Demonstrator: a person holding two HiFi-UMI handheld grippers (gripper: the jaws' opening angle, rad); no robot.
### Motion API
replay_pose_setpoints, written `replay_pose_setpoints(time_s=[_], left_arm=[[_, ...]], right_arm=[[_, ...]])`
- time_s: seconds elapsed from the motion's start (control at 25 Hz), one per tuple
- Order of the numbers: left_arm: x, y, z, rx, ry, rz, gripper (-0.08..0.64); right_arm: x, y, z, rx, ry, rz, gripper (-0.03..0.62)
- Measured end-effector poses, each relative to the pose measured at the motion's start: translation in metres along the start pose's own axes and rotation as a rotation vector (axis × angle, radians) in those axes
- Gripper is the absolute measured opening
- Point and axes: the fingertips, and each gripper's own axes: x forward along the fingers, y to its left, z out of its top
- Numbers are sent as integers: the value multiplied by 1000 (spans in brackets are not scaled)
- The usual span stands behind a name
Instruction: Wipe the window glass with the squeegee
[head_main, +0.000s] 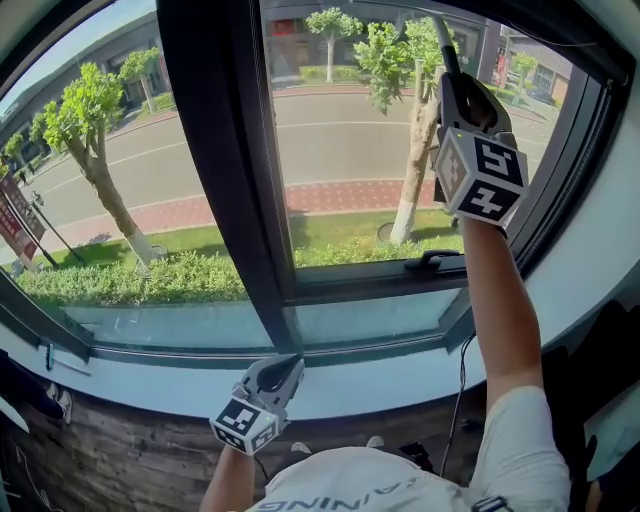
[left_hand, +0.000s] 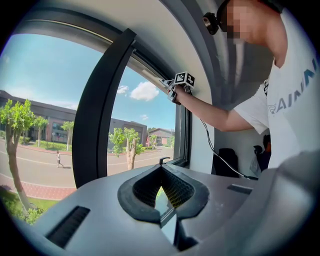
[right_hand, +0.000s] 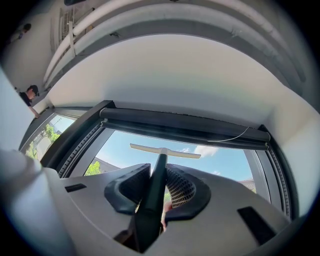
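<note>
Quick tally: 2 grippers, i.e. left gripper (head_main: 274, 373) + right gripper (head_main: 456, 88); 1 squeegee (right_hand: 161, 151); 1 window handle (head_main: 432, 260); 2 marker cubes (head_main: 245, 423) (head_main: 482, 175), 1 per gripper.

Squeegee (right_hand: 152, 200) — dark handle, cream blade; window frame (head_main: 215, 150) black; right tongs (right_hand: 156, 175) grey — marker cube (head_main: 480, 175) black-white squares.

Your right gripper (right_hand: 159, 192) clamps the squeegee (right_hand: 159, 172) handle, its blade against the upper glass (right_hand: 220, 162).
</note>
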Motion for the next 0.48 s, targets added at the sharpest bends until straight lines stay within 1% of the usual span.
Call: replay_pose_setpoints(time_s=[0.24, 0.48], left_arm=[[0, 3, 1, 0, 1, 10, 14], [2, 5, -2, -10, 3, 6, 14]], right_arm=[[4, 3, 1, -1, -21, -2, 98], [0, 8, -7, -41, -16, -3, 98]])
